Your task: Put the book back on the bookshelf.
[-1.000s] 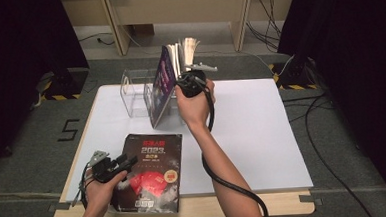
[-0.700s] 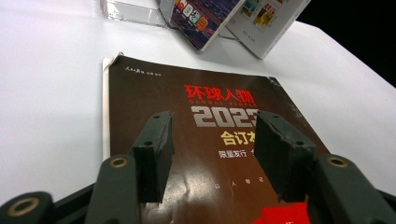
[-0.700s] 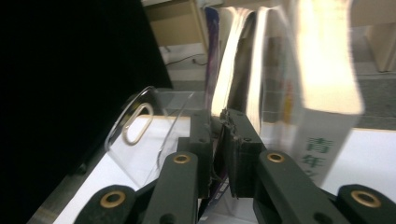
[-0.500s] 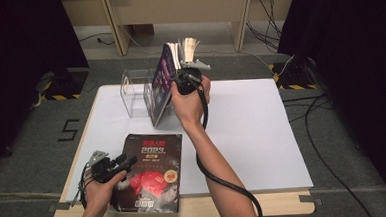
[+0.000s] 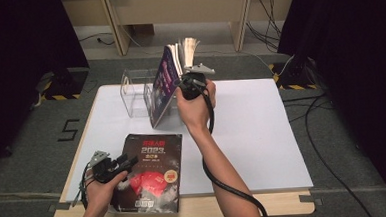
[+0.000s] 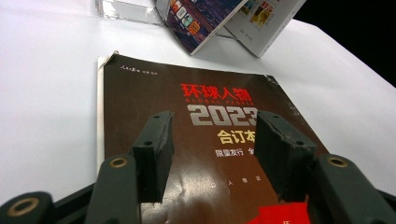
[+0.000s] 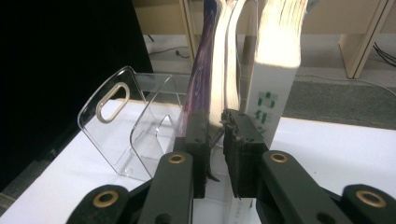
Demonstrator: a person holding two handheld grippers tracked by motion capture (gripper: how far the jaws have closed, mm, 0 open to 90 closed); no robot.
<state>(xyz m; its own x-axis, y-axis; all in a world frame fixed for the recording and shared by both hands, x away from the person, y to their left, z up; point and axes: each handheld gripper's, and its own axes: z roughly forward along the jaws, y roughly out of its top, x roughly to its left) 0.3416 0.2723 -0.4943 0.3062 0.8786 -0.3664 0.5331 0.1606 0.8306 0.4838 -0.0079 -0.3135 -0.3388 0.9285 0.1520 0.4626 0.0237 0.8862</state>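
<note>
A dark brown magazine point(image 5: 152, 175) marked 2023 lies flat near the table's front edge. My left gripper point(image 5: 131, 161) rests over its left part, jaws open above the cover point(image 6: 210, 93) with nothing between them point(image 6: 210, 140). A purple-covered book point(image 5: 162, 85) leans in a clear acrylic rack point(image 5: 135, 91) at the back. My right gripper point(image 5: 182, 86) is at that book's lower edge. In the right gripper view the jaws point(image 7: 215, 121) are narrow, with the purple book point(image 7: 205, 60) and its pages between the pads. These jaws have just been opening slightly.
A thick white book point(image 7: 273, 84) stands right of the purple one, pages fanned at the top point(image 5: 187, 46). The rack's empty slots point(image 7: 121, 121) lie to the left. The white table point(image 5: 262, 135) has bare room on its right half. Cables trail from both grippers.
The right hand shifted slightly left toward the purple book's edge. The left hand and the dark magazine have not moved.
</note>
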